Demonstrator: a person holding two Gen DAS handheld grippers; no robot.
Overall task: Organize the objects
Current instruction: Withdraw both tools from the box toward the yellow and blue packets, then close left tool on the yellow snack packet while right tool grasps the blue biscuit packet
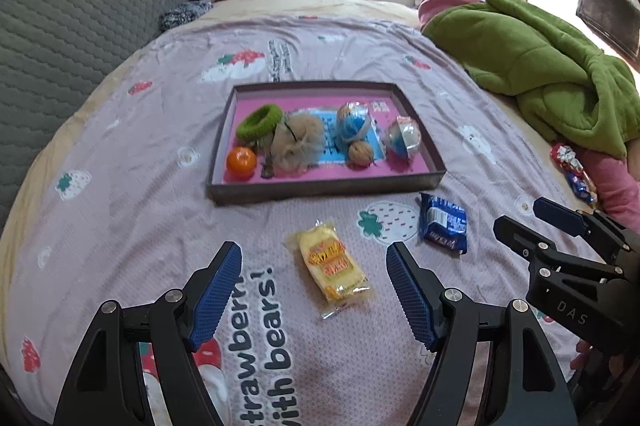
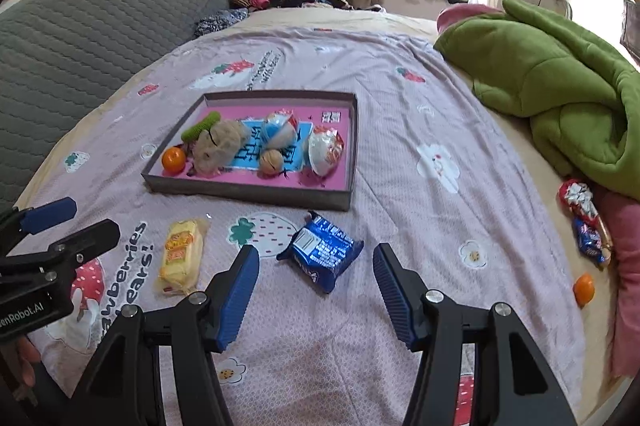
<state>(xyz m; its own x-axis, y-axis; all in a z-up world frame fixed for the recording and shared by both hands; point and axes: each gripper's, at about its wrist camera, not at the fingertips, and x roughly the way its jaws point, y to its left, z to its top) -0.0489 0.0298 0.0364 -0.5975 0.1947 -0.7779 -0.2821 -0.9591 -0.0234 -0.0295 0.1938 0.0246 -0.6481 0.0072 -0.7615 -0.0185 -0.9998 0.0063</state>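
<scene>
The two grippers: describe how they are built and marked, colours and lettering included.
Both are matte black linkage frames with silver pivot bolts and blue ribbed finger pads. The left gripper carries white lettering ending "enRobot.AI" on its body, seen from the right wrist view. The right gripper shows "DAS" on its side in the left wrist view. No cables are visible.

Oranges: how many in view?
2. One orange sits in the tray, near-left corner. A second orange lies on the bed at far right, near the pink pillow. Others may be hidden.
</scene>
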